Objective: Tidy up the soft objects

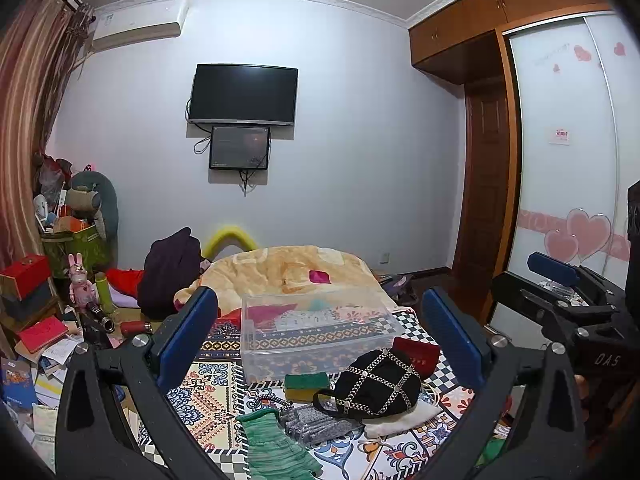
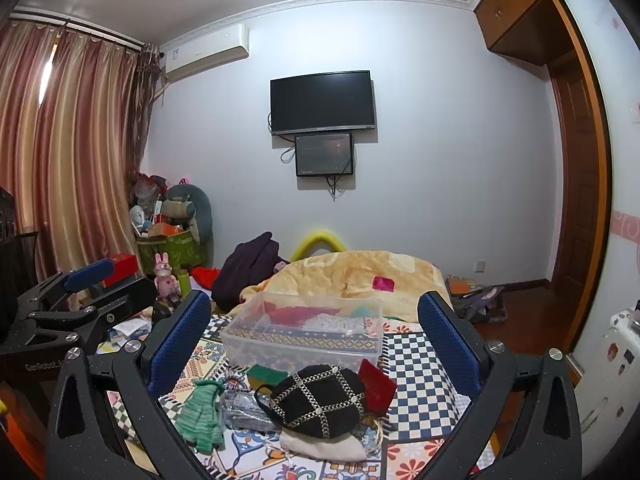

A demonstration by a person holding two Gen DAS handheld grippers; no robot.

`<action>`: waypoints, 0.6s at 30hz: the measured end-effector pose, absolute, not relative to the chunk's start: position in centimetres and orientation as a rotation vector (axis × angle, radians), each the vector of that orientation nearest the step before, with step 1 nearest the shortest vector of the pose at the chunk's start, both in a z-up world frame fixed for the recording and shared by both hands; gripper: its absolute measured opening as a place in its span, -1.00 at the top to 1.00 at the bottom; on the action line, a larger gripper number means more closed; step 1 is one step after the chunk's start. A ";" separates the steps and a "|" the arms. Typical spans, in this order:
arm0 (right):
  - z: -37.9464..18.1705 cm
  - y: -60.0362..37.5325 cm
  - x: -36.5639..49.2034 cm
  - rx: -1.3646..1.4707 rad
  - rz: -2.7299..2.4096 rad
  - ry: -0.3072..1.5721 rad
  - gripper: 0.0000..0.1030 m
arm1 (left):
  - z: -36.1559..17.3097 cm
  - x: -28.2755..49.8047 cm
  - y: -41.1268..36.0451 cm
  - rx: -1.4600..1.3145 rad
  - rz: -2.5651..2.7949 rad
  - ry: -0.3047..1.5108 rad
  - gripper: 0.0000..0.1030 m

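Waiting wide apart and holding nothing, the left gripper (image 1: 320, 344) and right gripper (image 2: 314, 344) hang above the soft things piled in front of the clear box (image 1: 316, 330), likely so they can go in.

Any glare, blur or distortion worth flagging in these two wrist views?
Left wrist: strong fisheye bending of walls and wardrobe, dark corner vignette, dim indoor light, black hat reasonably sharp. Right wrist: same barrel distortion, a bright streak of daylight through the curtain, no motion blur on the clear bin.

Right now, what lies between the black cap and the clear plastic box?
A green and yellow sponge lies between the black cap and the clear plastic box, beside a dark red cloth. The left wrist view shows this best.
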State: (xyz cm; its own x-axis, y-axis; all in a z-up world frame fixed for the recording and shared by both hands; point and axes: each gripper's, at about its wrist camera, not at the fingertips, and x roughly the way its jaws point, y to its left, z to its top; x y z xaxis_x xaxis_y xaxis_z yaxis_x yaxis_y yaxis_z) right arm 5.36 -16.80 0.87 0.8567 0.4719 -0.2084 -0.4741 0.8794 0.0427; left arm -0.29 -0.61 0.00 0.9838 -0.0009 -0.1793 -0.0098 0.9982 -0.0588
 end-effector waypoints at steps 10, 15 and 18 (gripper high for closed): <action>0.9 -16.9 5.3 -0.008 0.498 0.213 -1.00 | 0.0 -0.3 -0.8 -0.057 0.005 0.178 -1.00; 0.9 -17.0 5.3 -0.006 0.498 0.212 -1.00 | 0.1 -0.4 -0.8 -0.055 0.004 0.175 -1.00; 0.9 -17.0 5.2 -0.005 0.499 0.209 -1.00 | 0.2 -0.5 -0.7 -0.054 0.006 0.172 -1.00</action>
